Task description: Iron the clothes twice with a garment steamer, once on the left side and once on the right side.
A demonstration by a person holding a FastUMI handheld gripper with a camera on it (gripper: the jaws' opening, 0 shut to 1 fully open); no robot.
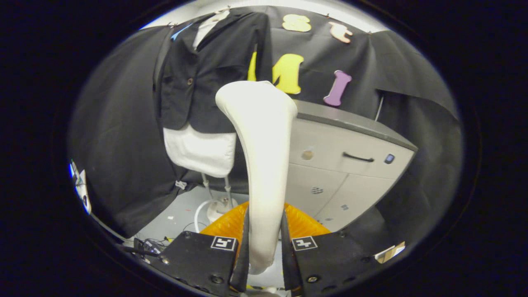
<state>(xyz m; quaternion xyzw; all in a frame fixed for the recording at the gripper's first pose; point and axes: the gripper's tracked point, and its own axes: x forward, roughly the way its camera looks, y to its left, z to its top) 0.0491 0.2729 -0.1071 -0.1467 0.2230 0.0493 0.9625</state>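
Observation:
My gripper is shut on the handle of a white garment steamer, which rises upright between the fingers with its wide head at the top. Beyond and to the left of the steamer head hangs a dark jacket over a white shirt on a mannequin stand. The steamer head is near the jacket's right edge; whether it touches the cloth I cannot tell. The steamer hides part of the jacket's right side.
A grey cabinet with a dark drawer handle stands to the right of the steamer. The mannequin's round white base and some cables lie on the floor below the clothes. An orange object sits behind the fingers.

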